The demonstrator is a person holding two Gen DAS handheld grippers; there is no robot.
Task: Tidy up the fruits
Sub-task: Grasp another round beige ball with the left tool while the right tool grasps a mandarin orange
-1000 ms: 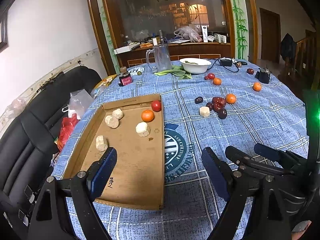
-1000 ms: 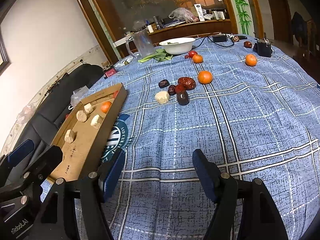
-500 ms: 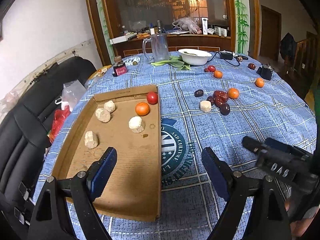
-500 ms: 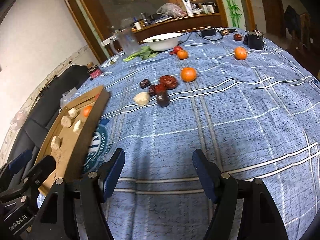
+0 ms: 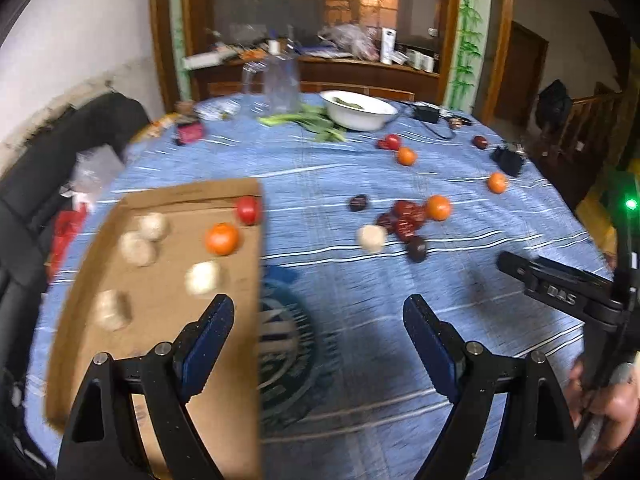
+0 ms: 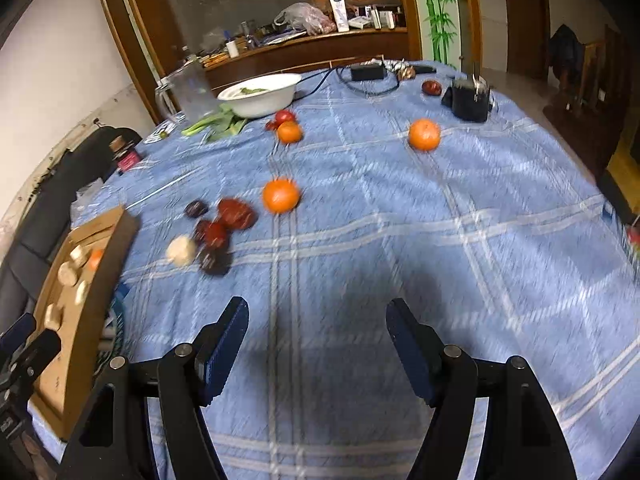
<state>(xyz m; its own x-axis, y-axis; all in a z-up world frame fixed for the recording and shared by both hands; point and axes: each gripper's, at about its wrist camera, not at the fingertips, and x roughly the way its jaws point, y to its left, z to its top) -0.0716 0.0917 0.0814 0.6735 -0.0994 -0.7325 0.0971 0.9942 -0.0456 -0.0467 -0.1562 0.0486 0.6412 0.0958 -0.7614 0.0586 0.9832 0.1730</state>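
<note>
We note both the left gripper [image 5: 318, 320] and right gripper [image 6: 318, 326] released, empty; round oranges [image 6: 281, 195] lie mid-table on checked cloth [image 6: 400, 240], flat cardboard tray [image 5: 160, 300] at its left edge.

Little readable lettering, most of it lost to blur

The letters "DAS" stand in grey on the black body of the right gripper [image 5: 560, 294], seen at the right edge of the left wrist view. A round dark blue emblem [image 5: 286, 344] is printed on the blue checked tablecloth [image 5: 360, 184] just beside the cardboard tray [image 5: 160, 308]; it carries a ring of pale lettering, too smeared to make out. A white and blue carton [image 6: 337, 13] on the wooden counter [image 6: 312, 50] behind the table bears a dark logo near its top, too small to read. Faint marks on the tray's near end cannot be read either.
</note>
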